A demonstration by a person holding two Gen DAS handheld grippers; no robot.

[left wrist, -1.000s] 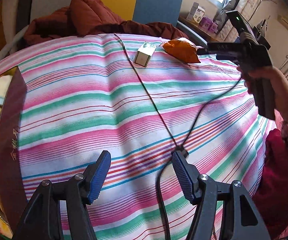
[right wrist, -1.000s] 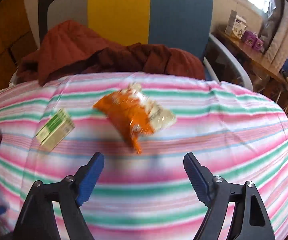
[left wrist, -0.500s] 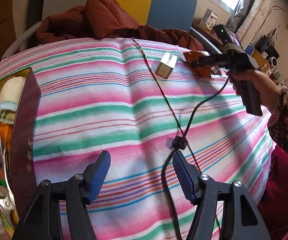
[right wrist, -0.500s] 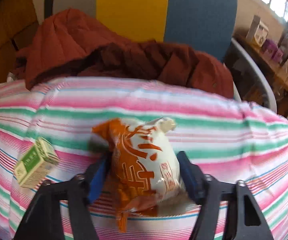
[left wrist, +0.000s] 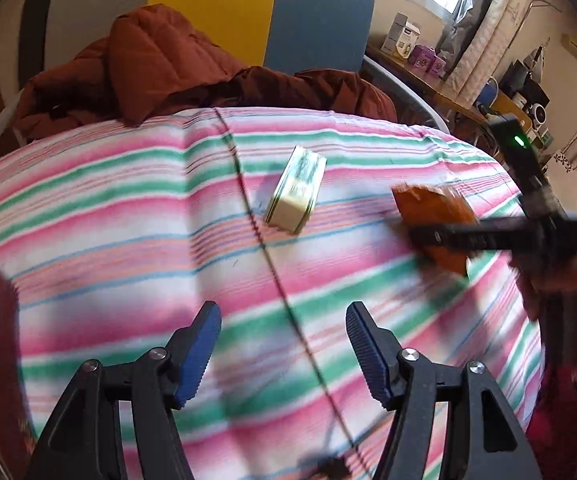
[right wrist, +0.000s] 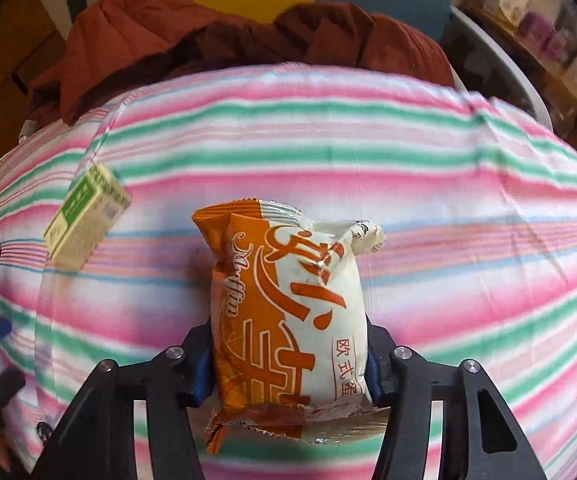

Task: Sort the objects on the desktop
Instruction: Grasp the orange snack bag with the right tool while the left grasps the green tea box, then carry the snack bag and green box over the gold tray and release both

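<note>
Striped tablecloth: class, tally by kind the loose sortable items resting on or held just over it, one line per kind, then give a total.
Snack packets: 1, the orange-and-white muffin packet
Small cartons: 1, the green-and-cream box
Total: 2

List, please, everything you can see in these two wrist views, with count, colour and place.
muffin packet: one, orange and white, between the right jaws.
small box: one, green and cream, on the cloth left of the packet.
striped cloth: one, pink, green and white, covering the surface.
cable: one, black, running across the cloth.
jacket: one, rust red, behind the cloth.
chair: one, yellow and blue, behind the jacket.
left gripper: black with blue pads, open, empty.
right gripper: black, jaws closing around the packet.
</note>
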